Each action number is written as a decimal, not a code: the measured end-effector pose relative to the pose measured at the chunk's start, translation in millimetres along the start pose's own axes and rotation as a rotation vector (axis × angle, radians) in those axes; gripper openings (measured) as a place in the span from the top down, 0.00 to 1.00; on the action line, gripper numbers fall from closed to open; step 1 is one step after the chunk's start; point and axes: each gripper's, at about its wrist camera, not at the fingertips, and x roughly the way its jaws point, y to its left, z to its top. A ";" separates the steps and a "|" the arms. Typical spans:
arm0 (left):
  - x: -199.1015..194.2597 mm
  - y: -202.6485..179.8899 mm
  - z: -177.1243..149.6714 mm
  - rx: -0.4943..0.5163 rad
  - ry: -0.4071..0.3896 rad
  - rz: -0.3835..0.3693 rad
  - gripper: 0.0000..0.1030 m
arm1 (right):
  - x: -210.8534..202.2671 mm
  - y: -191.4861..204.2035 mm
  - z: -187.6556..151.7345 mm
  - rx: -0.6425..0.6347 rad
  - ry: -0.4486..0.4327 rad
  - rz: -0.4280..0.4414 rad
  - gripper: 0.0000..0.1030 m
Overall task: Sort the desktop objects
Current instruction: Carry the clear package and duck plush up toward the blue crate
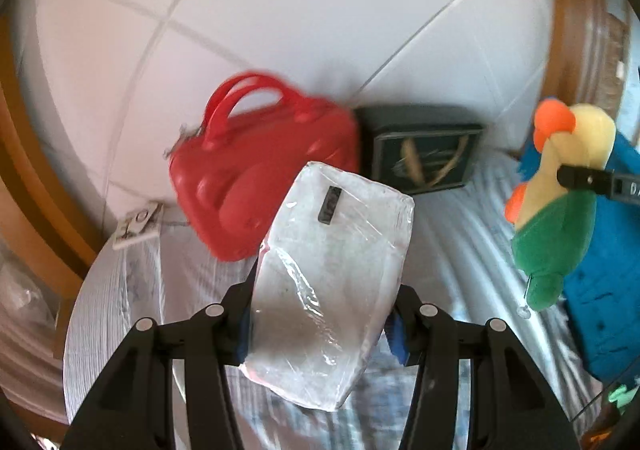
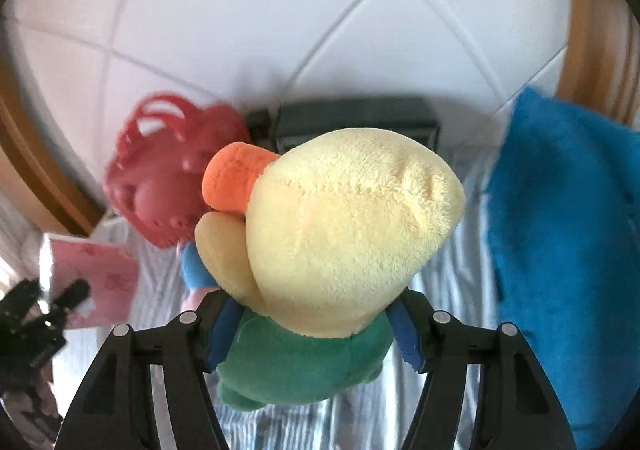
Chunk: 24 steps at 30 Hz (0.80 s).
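Note:
My left gripper (image 1: 324, 310) is shut on a clear-wrapped white pack (image 1: 332, 250), its blue pads pressing both sides, lifted above the striped cloth (image 1: 120, 290). My right gripper (image 2: 316, 314) is shut on a plush bird (image 2: 344, 234) with a yellow head, orange beak and green body, also held up in the air. In the left wrist view the plush bird (image 1: 556, 218) hangs at the right with a finger of the right gripper (image 1: 576, 176) across it. The left gripper (image 2: 40, 314) shows at the right wrist view's lower left with the pack's pink side (image 2: 92, 282).
A red handbag (image 1: 248, 178) and a dark box (image 1: 420, 154) stand at the far edge of the cloth. A blue fabric item (image 1: 600, 270) lies to the right. A small white tag (image 1: 136, 226) sits left of the handbag. Wooden edging (image 1: 568, 30) curves along both sides.

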 end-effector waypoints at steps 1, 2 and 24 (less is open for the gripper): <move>-6.9 -7.1 1.6 0.009 -0.010 -0.010 0.51 | -13.2 -2.1 1.0 0.004 -0.017 0.001 0.36; -21.1 -20.6 5.0 0.026 -0.029 -0.027 0.51 | -31.7 -6.0 -0.9 0.009 -0.037 0.000 0.36; -128.0 -331.5 97.3 0.272 -0.223 -0.358 0.51 | -274.6 -215.6 -3.9 0.122 -0.253 -0.330 0.36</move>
